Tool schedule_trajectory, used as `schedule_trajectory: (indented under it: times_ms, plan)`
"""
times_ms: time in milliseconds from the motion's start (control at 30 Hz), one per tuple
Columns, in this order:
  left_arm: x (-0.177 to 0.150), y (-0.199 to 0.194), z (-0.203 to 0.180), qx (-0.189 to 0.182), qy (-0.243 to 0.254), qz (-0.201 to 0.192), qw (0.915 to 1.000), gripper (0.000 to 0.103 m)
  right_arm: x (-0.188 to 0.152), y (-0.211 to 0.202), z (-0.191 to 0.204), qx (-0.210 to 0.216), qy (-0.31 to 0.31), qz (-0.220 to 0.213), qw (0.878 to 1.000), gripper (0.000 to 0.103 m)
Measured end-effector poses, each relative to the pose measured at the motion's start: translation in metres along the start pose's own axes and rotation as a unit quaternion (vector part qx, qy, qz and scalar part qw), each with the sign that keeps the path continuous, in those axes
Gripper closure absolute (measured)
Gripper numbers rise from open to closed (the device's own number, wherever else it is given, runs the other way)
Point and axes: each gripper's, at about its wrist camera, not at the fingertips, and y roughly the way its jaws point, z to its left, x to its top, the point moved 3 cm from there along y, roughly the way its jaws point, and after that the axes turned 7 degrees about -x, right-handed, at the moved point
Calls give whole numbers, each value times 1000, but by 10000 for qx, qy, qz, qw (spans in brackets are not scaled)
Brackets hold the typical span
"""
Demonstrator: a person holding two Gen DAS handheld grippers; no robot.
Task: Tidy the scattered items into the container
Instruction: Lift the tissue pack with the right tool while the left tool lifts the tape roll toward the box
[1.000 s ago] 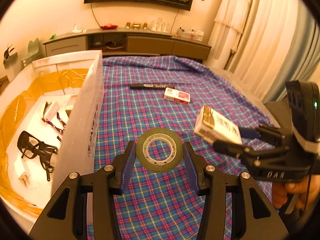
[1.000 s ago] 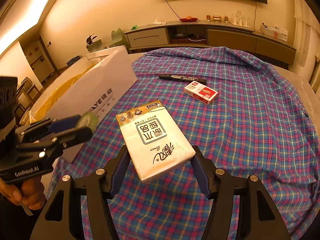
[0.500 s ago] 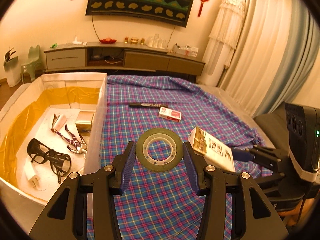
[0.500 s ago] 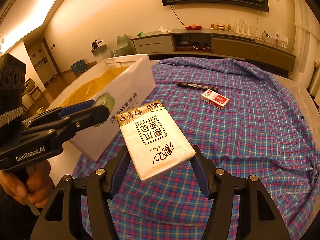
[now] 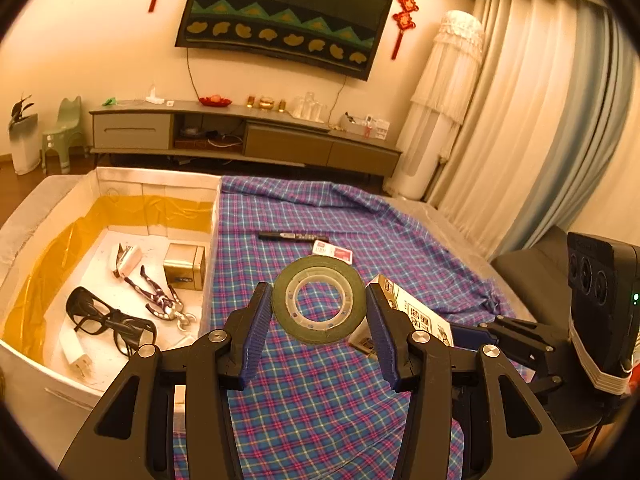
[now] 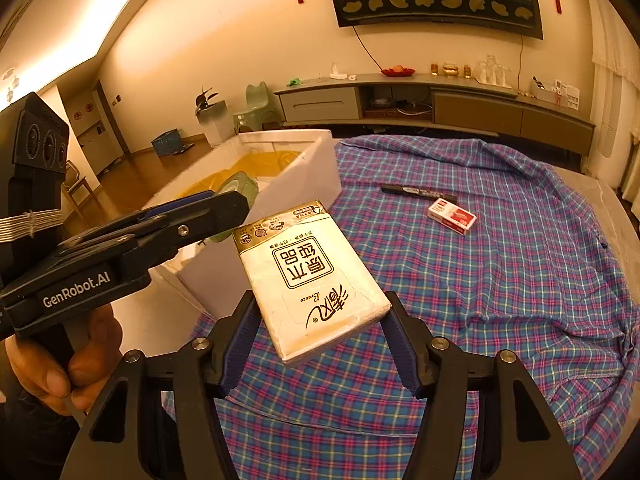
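My left gripper (image 5: 319, 320) is shut on a green tape roll (image 5: 319, 304) and holds it above the plaid cloth, just right of the white box (image 5: 215, 240). My right gripper (image 6: 318, 332) is shut on a cream tissue pack (image 6: 308, 276), held in the air beside the box's corner (image 6: 304, 184). The tissue pack also shows in the left wrist view (image 5: 416, 316). A black marker (image 5: 292, 236) and a red-and-white small box (image 5: 333, 250) lie on the cloth farther away; both show in the right wrist view too, marker (image 6: 416, 192), small box (image 6: 452, 215).
The white box holds black glasses (image 5: 108, 320), a gold tin (image 5: 185, 266), a small figure (image 5: 160, 298) and a white item (image 5: 128, 258). The plaid cloth (image 6: 500, 264) covers the bed. A TV cabinet (image 5: 248, 136) stands against the far wall.
Both grippers have risen with their loads. The left gripper's view now looks down into the box from higher, and the left gripper has come closer beside the tissue pack.
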Motion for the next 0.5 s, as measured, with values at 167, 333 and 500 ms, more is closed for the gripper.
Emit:
schedule_trajectory:
  times_ms: [167,333,500]
  plan:
    - [6,-11,4,-65,-74,-143,9998,54,4,-7,10,37,-69,-78,9999,41]
    - [12,-24,8,-92,-156,-286,9994,54,8,-10,20,70,-153,-115,9998,41]
    - [21,-37,21,-103,-319,-467,9983,54,16,-12,29,124,-268,-193,9994,41]
